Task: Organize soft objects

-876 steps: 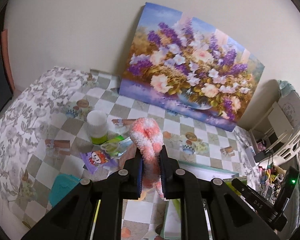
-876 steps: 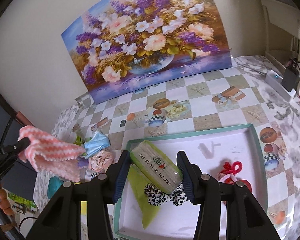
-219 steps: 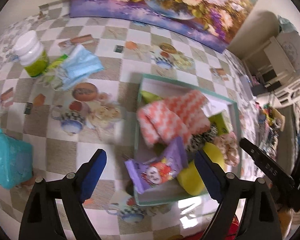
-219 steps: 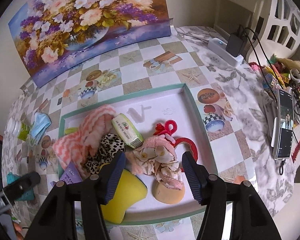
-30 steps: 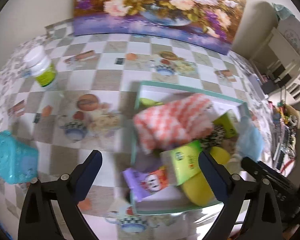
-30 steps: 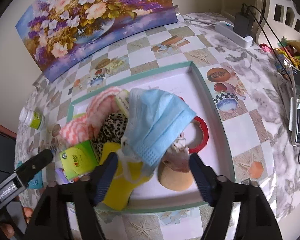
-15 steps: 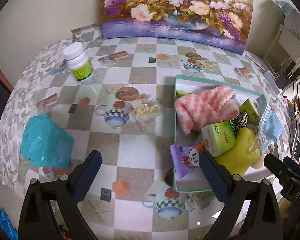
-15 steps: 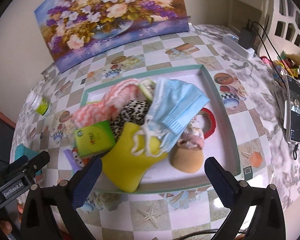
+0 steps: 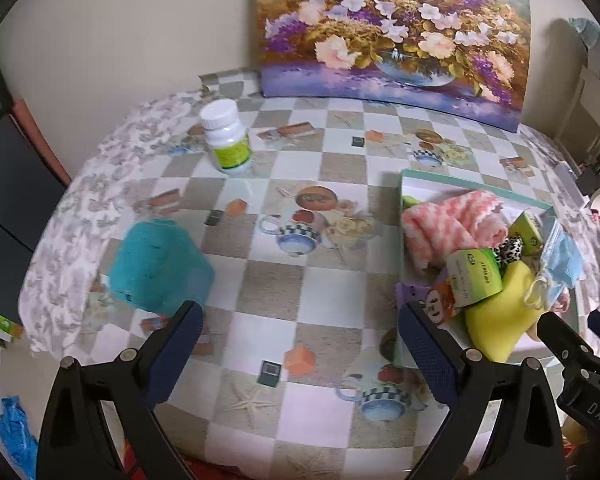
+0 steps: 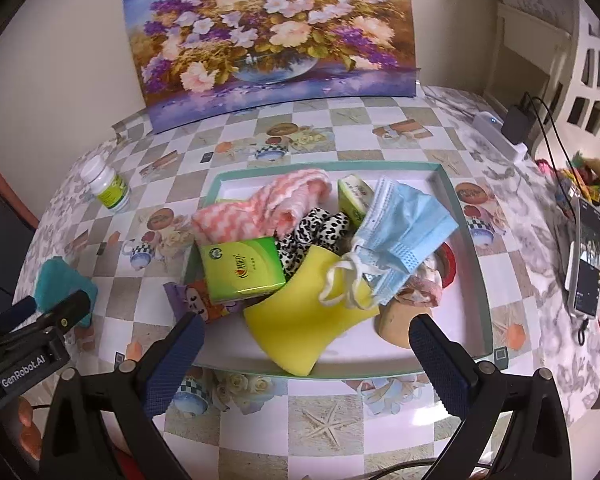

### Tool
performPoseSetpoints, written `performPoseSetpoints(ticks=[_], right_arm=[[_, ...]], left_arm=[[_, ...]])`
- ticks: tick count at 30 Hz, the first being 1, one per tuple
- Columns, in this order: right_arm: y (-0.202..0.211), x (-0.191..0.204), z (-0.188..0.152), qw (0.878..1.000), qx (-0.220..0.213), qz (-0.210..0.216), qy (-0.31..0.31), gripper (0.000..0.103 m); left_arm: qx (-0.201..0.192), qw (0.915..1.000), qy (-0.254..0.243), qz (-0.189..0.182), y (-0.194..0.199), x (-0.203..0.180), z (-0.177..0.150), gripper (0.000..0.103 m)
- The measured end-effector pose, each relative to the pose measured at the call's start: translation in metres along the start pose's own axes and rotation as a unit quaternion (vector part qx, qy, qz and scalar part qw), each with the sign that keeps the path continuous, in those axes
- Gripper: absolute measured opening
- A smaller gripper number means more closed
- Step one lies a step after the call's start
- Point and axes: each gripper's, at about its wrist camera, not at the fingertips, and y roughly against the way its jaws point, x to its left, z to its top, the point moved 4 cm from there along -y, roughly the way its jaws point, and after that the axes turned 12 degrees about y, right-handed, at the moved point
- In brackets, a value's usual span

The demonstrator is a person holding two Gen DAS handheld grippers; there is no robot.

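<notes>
Two claws, both spread wide and holding nothing. Right claw point(image 10: 306, 354) hangs above the near rim of the teal tray point(image 10: 485, 280) on the bench point(image 10: 328, 420). Tray contents, heaped just ahead of it: yellow sponge point(image 10: 304, 320), blue face mask point(image 10: 404, 226), green tissue pack point(image 10: 242, 270), pink-white cloth point(image 10: 268, 204), leopard scrunchie point(image 10: 320, 226). Left claw point(image 9: 298, 354): tray ahead to its right, teal box point(image 9: 160, 266) ahead left, white bottle point(image 9: 226, 142) farther ahead.
</notes>
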Motion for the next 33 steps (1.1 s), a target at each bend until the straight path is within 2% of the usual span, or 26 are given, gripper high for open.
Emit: performPoseSetpoints(ticks=[9, 33], right_arm=[[0.001, 0.008, 0.002, 1.000, -0.001, 0.000, 0.015, 0.103], [-0.005, 0.014, 0.000, 1.000, 0.013, -0.004, 0.027, 0.103]], left_arm=[[-0.002, 0.9999, -0.005, 0.010, 0.002, 0.003, -0.001, 0.098], [0.049, 0.9977, 0.021, 0.042, -0.021, 0.020, -0.005, 0.098]])
